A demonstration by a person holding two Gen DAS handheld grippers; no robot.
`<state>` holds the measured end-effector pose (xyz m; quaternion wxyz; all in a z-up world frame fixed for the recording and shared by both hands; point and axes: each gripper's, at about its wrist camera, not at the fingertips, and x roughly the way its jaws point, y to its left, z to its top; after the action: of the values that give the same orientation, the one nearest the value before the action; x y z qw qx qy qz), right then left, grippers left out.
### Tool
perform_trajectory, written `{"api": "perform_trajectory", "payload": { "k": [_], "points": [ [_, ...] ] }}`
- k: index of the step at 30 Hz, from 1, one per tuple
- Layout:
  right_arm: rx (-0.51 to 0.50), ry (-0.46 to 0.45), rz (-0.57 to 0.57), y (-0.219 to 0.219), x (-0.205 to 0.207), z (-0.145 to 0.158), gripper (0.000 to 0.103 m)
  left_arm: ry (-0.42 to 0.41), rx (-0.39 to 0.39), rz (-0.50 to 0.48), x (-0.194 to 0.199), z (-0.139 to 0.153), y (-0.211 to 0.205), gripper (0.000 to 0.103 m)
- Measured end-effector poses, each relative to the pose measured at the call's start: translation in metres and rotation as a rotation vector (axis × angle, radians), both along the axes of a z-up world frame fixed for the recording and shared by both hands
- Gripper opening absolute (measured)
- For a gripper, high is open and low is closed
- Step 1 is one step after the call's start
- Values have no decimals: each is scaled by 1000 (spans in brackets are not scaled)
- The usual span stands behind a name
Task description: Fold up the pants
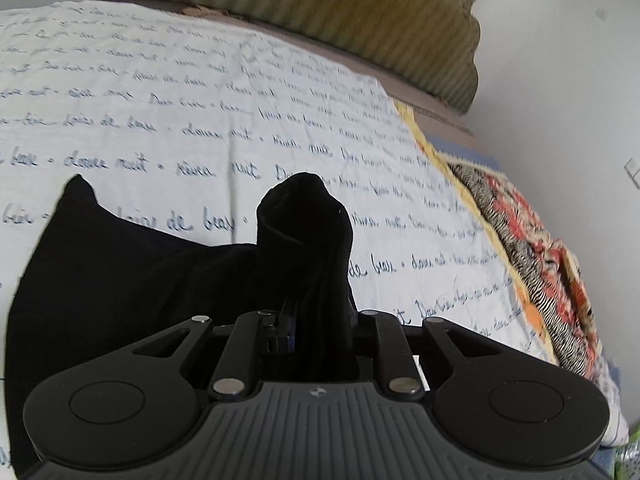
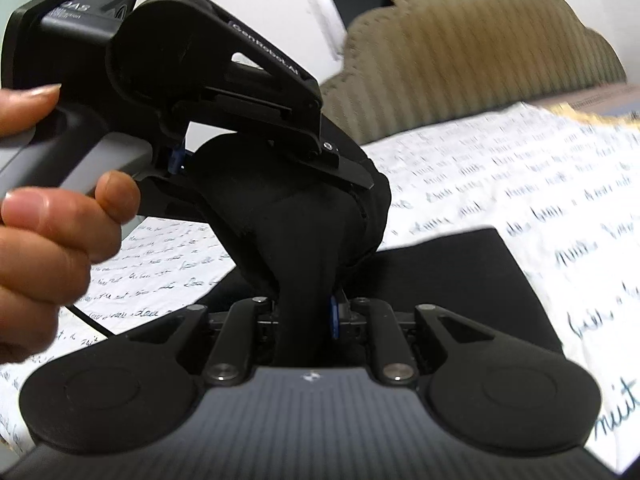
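A: Left wrist view first. What has the left gripper got?

B: Its jaws are pinched nearly shut on a bunched edge of the pants. The rest trails down onto the sheet on the bed.

A: And the right wrist view?

B: The right gripper is clamped just as tight on another bunch of black cloth. The left gripper and the hand holding it sit close ahead.

A: Progress?

B: A flat layer already lies below. I'd judge one fold is mid-carry; laying it down and smoothing remain.
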<state>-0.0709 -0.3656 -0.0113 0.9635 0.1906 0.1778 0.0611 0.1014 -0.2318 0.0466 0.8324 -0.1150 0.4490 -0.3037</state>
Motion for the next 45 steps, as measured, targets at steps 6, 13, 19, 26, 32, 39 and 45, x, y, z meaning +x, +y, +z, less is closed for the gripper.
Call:
{"api": "perform_trajectory", "payload": {
  "k": [6, 13, 19, 26, 32, 39, 45],
  "points": [
    [108, 34, -37, -21, -1, -15, 16, -1, 32, -58, 3, -10, -26, 21],
    [275, 72, -74, -45, 2, -30, 17, 25, -83, -152, 1, -10, -39, 47],
    [385, 108, -91, -63, -4, -40, 29, -48, -100, -59, 4, 3, -4, 71],
    [271, 113, -78, -81, -45, -22, 57, -49, -34, 77, 10, -9, 70, 71],
    [168, 39, -218, -100, -78, 10, 58, -65, 28, 106, -10, -28, 111, 71],
    [17, 86, -122, -79, -42, 17, 53, -278, 226, 37, -49, -27, 87, 71],
    [-129, 134, -126, -58, -45, 15, 19, -318, 315, 39, -56, -40, 73, 82]
  ]
}}
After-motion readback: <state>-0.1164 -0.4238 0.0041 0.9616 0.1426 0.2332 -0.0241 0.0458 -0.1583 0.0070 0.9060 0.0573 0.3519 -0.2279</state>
